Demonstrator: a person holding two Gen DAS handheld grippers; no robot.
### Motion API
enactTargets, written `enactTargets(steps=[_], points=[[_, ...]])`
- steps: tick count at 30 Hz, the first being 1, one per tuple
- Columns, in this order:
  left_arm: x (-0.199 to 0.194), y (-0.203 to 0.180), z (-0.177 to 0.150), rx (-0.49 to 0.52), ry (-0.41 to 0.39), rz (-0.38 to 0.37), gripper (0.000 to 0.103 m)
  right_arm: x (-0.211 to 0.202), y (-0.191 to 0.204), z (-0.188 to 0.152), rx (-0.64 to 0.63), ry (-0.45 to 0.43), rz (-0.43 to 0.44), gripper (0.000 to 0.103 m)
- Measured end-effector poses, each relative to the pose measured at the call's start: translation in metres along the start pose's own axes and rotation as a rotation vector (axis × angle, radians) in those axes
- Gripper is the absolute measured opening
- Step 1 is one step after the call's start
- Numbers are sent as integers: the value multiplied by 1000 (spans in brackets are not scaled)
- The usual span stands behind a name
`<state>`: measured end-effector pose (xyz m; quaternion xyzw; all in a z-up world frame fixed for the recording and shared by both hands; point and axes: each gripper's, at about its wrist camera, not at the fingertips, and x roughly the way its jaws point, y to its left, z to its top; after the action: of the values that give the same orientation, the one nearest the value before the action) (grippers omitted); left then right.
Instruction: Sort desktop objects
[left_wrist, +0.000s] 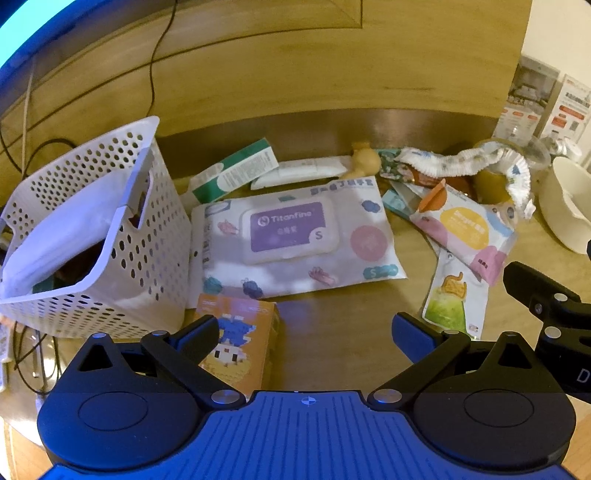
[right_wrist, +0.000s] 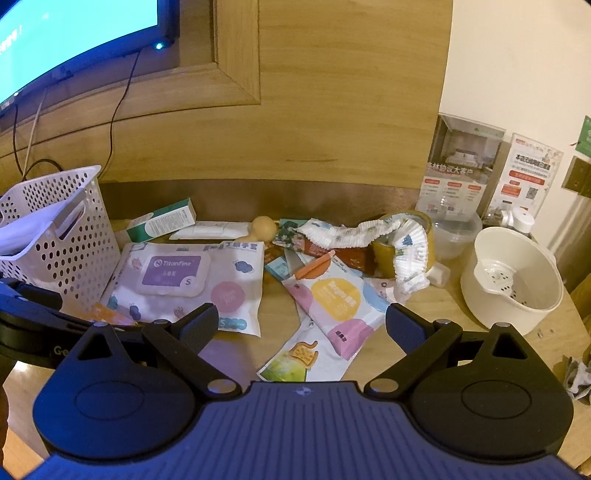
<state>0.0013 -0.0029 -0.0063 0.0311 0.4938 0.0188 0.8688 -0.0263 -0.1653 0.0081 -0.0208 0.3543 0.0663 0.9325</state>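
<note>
Both claws wide, nothing between the jaws. Left claw (left_wrist: 306, 332) hangs over the bench (left_wrist: 332, 306) front edge, orange toy box (left_wrist: 240, 343) under its left finger. Right claw (right_wrist: 301, 325) hangs over a green snack pouch (right_wrist: 291, 362). White perforated basket (left_wrist: 110, 240) stands at the bench's left end, white sheet inside. Big wipes pack (left_wrist: 295, 236) with purple lid lies flat mid-bench, touching the basket. Green-white carton (left_wrist: 236, 170) and flat white pack (left_wrist: 306, 170) behind it near the back edge. Colourful pouch (right_wrist: 336, 310), diaper (right_wrist: 369, 232), tape roll (right_wrist: 391, 251) piled right of centre. White bowl (right_wrist: 513, 284) at the right end.
</note>
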Motion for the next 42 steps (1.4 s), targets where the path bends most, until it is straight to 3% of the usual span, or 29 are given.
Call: enactTargets(steps=[31, 38, 42], points=[[-1, -6, -1, -6, 1, -1, 103, -3, -3, -2, 0, -3, -3, 98], [2, 2, -21, -19, -68, -20, 103, 6, -10, -13, 1, -13, -23, 98], [10, 11, -43, -34, -89, 12, 103, 21, -20, -27, -19, -3, -59, 98]])
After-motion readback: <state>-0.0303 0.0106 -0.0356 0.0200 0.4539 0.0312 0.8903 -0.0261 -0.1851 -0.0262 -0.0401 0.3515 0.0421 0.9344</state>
